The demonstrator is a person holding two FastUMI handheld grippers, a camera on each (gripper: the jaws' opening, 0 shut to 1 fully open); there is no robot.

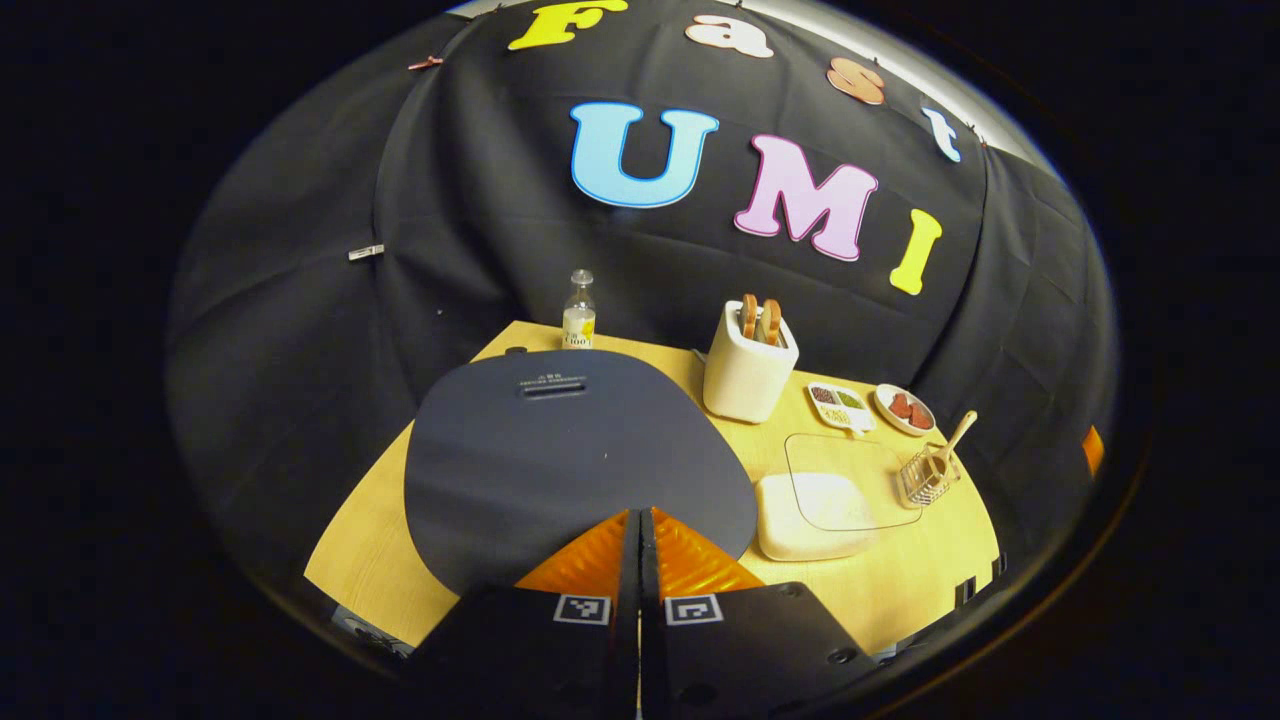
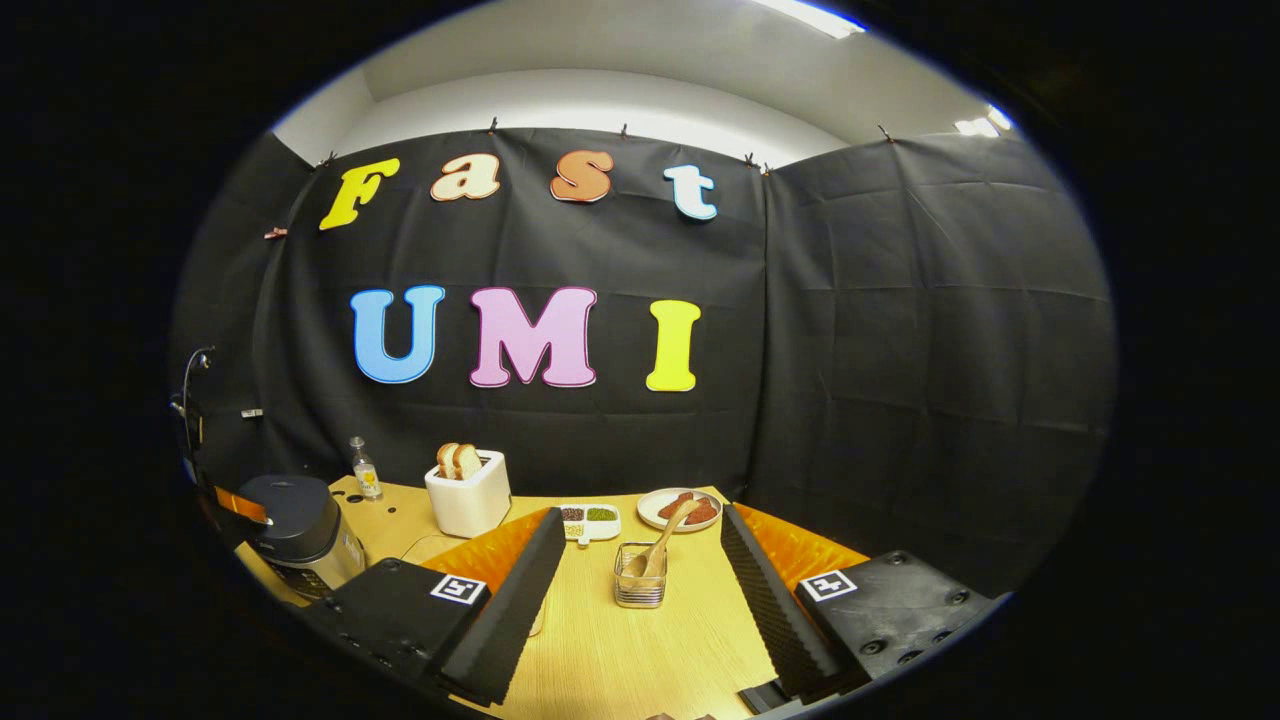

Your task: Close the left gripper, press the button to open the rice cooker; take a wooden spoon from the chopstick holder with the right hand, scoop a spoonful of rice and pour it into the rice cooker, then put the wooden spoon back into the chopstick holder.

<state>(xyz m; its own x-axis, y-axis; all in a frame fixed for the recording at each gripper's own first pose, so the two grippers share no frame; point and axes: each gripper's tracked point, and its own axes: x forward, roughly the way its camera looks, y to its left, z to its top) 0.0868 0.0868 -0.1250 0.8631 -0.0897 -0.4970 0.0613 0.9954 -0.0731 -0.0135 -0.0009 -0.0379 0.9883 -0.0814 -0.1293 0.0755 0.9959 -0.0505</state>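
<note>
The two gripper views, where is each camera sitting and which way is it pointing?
Left gripper view: rides the left gripper, shut, just above the rice cooker lid, looking down across the table.
Right gripper view: rides the right gripper, open, facing the spoon holder and booth wall.
Shared: rice cooker, toaster, bottle, spoon holder.

Wooden table (image 2: pixel 640 640), rice cooker (image 2: pixel 295 535), toaster (image 2: pixel 468 500)
</note>
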